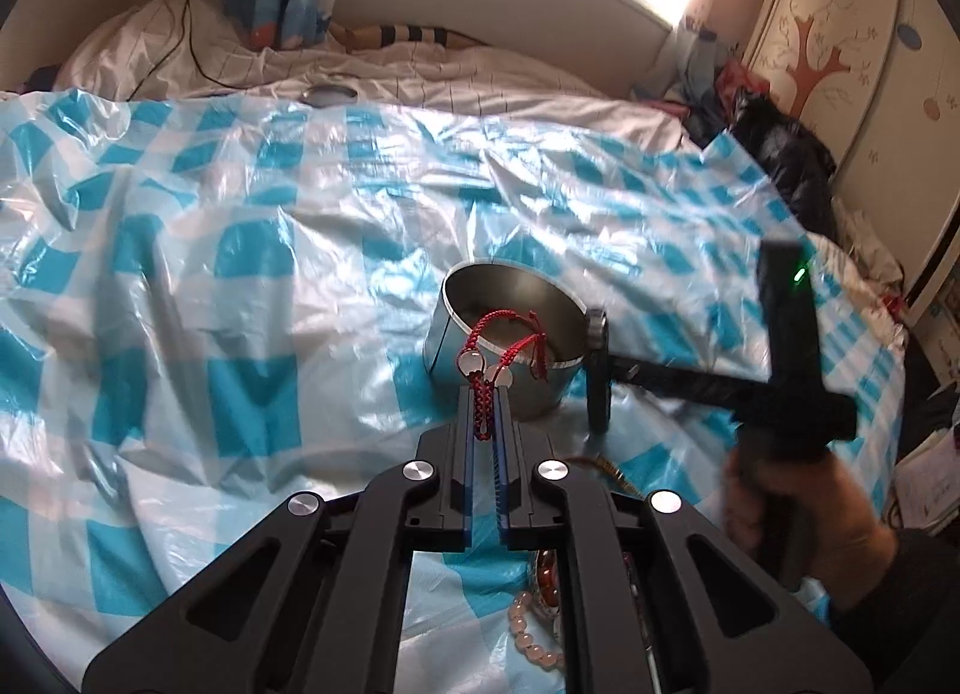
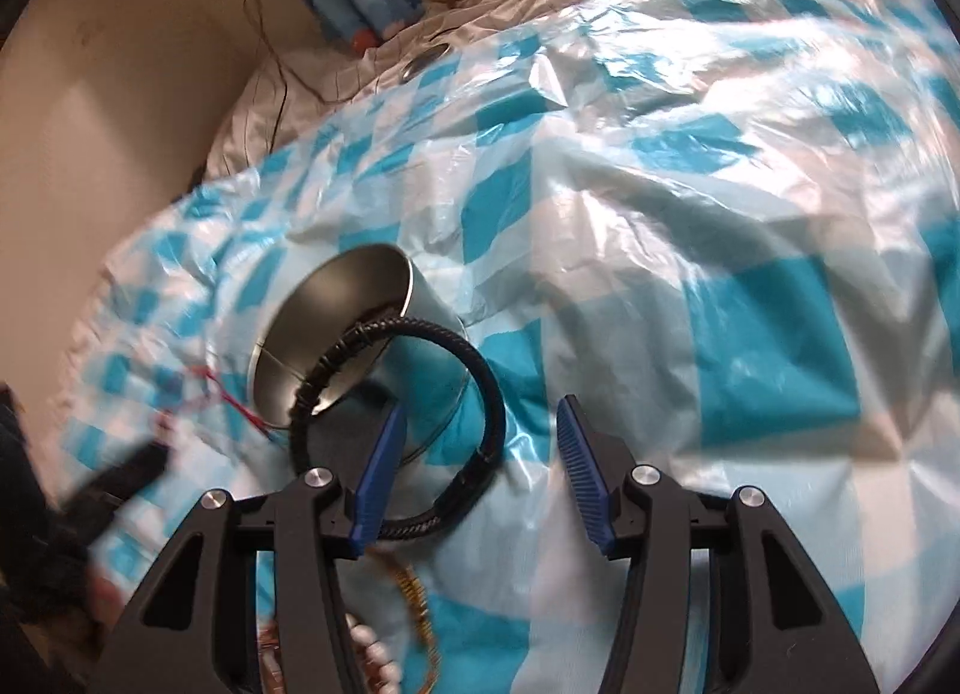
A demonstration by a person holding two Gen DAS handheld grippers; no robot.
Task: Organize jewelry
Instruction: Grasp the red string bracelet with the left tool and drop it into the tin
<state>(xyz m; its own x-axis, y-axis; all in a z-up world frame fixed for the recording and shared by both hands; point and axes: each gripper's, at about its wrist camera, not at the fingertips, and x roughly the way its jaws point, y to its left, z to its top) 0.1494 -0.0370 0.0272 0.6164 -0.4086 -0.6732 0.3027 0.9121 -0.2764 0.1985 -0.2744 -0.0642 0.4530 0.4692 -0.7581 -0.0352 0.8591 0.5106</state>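
My left gripper (image 1: 487, 394), clamped on the red cord bracelet (image 1: 501, 343), sat just short of the tin (image 1: 474, 298)'s near rim; my right gripper (image 2: 477, 433) was half-open, empty.

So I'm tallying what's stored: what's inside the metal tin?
The metal tin looks mostly bare inside; its floor is partly hidden. A black bangle leans on its rim, and a red cord bracelet hangs before it.

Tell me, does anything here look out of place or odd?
Yes. The black bangle is not inside the metal tin: it hangs half over the rim, its lower part on the checked plastic sheet. The right hand-held gripper stands open beside it. The left hand-held gripper pinches a red cord bracelet.
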